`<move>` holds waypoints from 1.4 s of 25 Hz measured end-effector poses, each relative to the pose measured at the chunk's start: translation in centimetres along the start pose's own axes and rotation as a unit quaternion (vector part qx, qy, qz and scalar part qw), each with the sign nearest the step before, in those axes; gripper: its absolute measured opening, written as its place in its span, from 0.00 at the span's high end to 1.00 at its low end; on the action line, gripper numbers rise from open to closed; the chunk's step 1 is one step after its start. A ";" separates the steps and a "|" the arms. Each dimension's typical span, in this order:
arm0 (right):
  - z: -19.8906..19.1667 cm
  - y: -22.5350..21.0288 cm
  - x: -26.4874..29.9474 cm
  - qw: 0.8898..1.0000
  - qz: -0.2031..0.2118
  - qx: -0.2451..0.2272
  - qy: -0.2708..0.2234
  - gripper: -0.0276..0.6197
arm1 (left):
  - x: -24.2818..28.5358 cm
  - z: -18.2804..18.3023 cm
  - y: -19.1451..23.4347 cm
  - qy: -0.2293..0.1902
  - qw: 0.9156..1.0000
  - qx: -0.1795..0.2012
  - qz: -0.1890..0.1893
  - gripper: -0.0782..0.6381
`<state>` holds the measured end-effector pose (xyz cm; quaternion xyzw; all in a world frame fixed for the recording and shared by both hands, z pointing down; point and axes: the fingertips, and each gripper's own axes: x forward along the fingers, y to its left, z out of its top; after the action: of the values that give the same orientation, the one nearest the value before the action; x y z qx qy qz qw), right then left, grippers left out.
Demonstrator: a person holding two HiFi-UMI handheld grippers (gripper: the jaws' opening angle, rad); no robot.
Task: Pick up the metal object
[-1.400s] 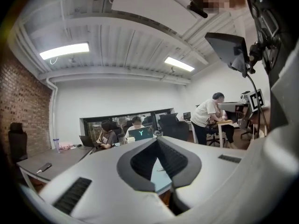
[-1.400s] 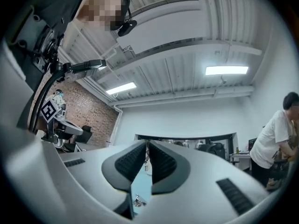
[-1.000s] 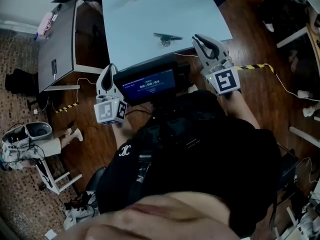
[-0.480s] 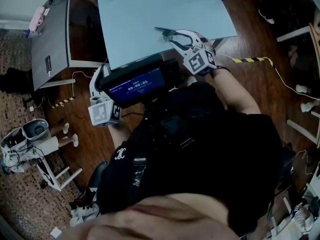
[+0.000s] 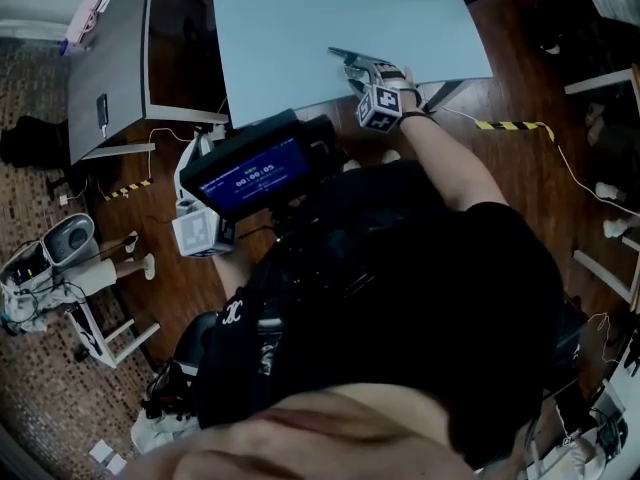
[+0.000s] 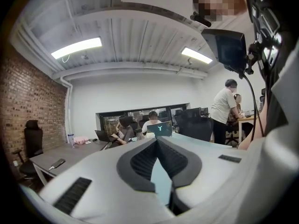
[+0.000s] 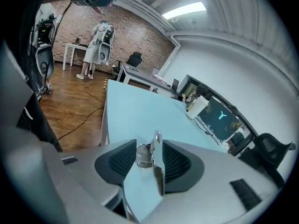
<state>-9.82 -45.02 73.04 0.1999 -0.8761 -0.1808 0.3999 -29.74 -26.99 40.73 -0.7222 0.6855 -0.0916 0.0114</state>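
Observation:
The metal object (image 5: pixel 343 58), a shiny flat bracket with a long arm, lies near the front edge of the pale blue table (image 5: pixel 330 8). My right gripper (image 5: pixel 358 69) reaches over that edge and stands open astride it. In the right gripper view the metal object (image 7: pixel 157 171) sits upright between the dark ribbed pads (image 7: pixel 117 160), with the right gripper (image 7: pixel 149 146) not clamped on it. My left gripper (image 5: pixel 198 163) hangs below the table over the wooden floor, partly behind a screen. In its own view the left gripper (image 6: pixel 157 141) is shut and holds nothing.
A chest-mounted screen (image 5: pixel 255 173) blocks part of the table's front edge. A grey desk (image 5: pixel 110 58) with a phone (image 5: pixel 103 115) stands at the left. Yellow-black tape (image 5: pixel 510 125) and cables lie on the floor at the right. Seated people and a laptop (image 6: pixel 160 128) are far off.
My right gripper has swung left and forward from beside the table's corner to the metal object, and its jaws now straddle it. The left gripper stayed low.

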 end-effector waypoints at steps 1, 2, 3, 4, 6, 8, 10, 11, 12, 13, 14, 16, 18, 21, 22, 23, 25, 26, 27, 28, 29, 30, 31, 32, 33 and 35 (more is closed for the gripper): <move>-0.2 0.0 0.5 1.000 0.000 -0.003 0.005 0.72 | -0.1 -0.3 0.4 0.001 1.000 0.002 0.003 0.89; -0.3 -0.1 0.8 1.000 -0.001 -0.008 0.010 0.72 | -0.2 -0.6 0.8 0.000 1.000 0.003 0.005 0.89; -0.4 -0.3 1.2 1.000 -0.002 -0.009 0.015 0.72 | -0.2 -0.6 1.1 0.000 1.000 0.001 0.008 0.89; -0.6 -0.5 1.6 1.000 -0.004 -0.008 0.021 0.72 | -0.2 -0.5 1.3 0.000 1.000 -0.001 0.010 0.89; -1.1 -1.0 2.5 1.000 -0.006 -0.005 0.029 0.72 | 0.5 -0.6 1.5 0.003 1.000 -0.002 0.012 0.89; -2.2 -1.8 3.7 0.999 0.002 -0.001 0.036 0.72 | 2.1 -0.9 1.1 0.010 1.000 0.000 0.009 0.89; -3.7 -2.5 4.8 0.999 0.012 0.004 0.044 0.73 | 4.0 -1.0 0.5 0.017 1.000 0.002 0.008 0.89; -4.3 -2.9 5.1 0.999 0.013 0.006 0.047 0.77 | 4.7 -0.9 0.2 0.018 1.000 0.002 0.007 0.89; -4.6 -3.2 5.2 0.999 0.012 0.008 0.049 0.83 | 5.1 -0.7 0.0 0.019 1.000 0.002 0.006 0.89; -4.5 -3.5 5.1 0.999 0.010 0.013 0.049 0.87 | 5.3 -0.6 -0.1 0.019 1.000 0.002 0.005 0.89; -4.2 -3.9 4.8 0.999 0.008 0.021 0.046 0.90 | 5.3 -0.6 0.0 0.019 1.000 0.003 0.002 0.89; -3.2 -4.8 4.0 0.999 -0.001 0.044 0.031 0.93 | 5.4 -0.8 0.3 0.015 1.000 0.005 -0.004 0.89; -2.4 -5.9 3.1 0.997 -0.011 0.073 0.013 0.98 | 5.8 -0.5 0.3 0.012 1.000 0.009 -0.011 0.89; -1.2 -7.8 1.4 0.993 -0.030 0.117 -0.014 0.98 | 6.3 0.1 0.1 0.004 1.000 0.013 -0.023 0.89; -0.8 -8.6 0.6 0.990 -0.041 0.132 -0.024 0.98 | 6.6 0.3 0.0 0.002 1.000 0.013 -0.027 0.89; -0.3 -9.6 -0.3 0.987 -0.054 0.148 -0.037 0.98 | 6.8 0.7 -0.2 0.000 0.999 0.011 -0.031 0.89; 0.8 -11.7 -2.5 0.978 -0.083 0.178 -0.067 0.98 | 7.3 1.5 -0.5 -0.004 0.999 0.009 -0.038 0.89; 1.6 -12.8 -3.8 0.973 -0.097 0.191 -0.084 0.98 | 7.5 1.7 -0.5 -0.006 0.999 0.009 -0.042 0.89; 2.4 -13.9 -5.4 0.968 -0.112 0.201 -0.102 0.98 | 7.7 1.8 -0.5 -0.009 0.999 0.009 -0.046 0.89; 3.3 -15.1 -7.1 0.962 -0.129 0.208 -0.119 0.98 | 8.0 1.7 -0.5 -0.011 0.999 0.009 -0.052 0.89; 4.2 -16.3 -9.0 0.955 -0.148 0.215 -0.139 0.98 | 8.2 1.5 -0.4 -0.013 0.998 0.008 -0.058 0.89; 5.0 -17.4 -10.9 0.947 -0.166 0.223 -0.159 0.98 | 8.5 1.3 -0.4 -0.014 0.998 0.006 -0.064 0.89; 5.8 -18.5 -12.8 0.939 -0.184 0.228 -0.178 0.98 | 8.8 1.4 -0.5 -0.015 0.998 0.004 -0.068 0.89; 6.7 -19.4 -14.8 0.932 -0.201 0.228 -0.195 0.98 | 9.0 1.7 -0.7 -0.018 0.997 0.003 -0.071 0.89; 7.5 -20.2 -16.8 0.926 -0.218 0.225 -0.209 0.98 | 9.2 1.8 -0.7 -0.022 0.997 0.001 -0.075 0.89; 9.2 -21.4 -20.9 0.914 -0.252 0.211 -0.236 0.98 | 9.5 1.6 -0.2 -0.032 0.996 0.001 -0.084 0.89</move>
<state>0.02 -51.54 44.03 0.4454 -0.8832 -0.1282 0.0711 -28.89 -36.57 40.32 -0.7800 0.6213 -0.0700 0.0263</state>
